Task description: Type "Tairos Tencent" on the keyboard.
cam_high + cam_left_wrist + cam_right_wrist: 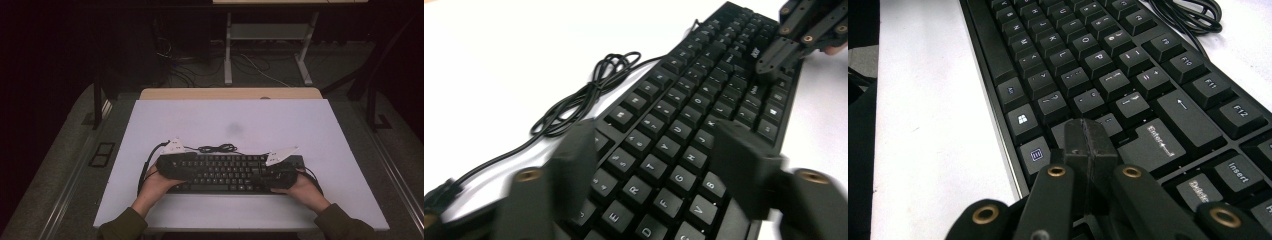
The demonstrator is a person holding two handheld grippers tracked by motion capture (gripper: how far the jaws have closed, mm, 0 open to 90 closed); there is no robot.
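Observation:
A black keyboard lies on the white tabletop near its front edge, with its coiled cable just behind it. My left gripper hangs over the keyboard's left end, above the letter keys; its jaws stand apart with nothing pressed between them, and they look blurred. My right gripper is shut, its tips together just over the keys beside Enter at the keyboard's right part. In the left gripper view, the right gripper shows at the far end of the keyboard. A hand holds each gripper.
The cable loops on the table behind the function-key row. White table surface spreads behind and to both sides of the keyboard. Beyond the table's far edge are a dark floor, loose cables and a desk frame.

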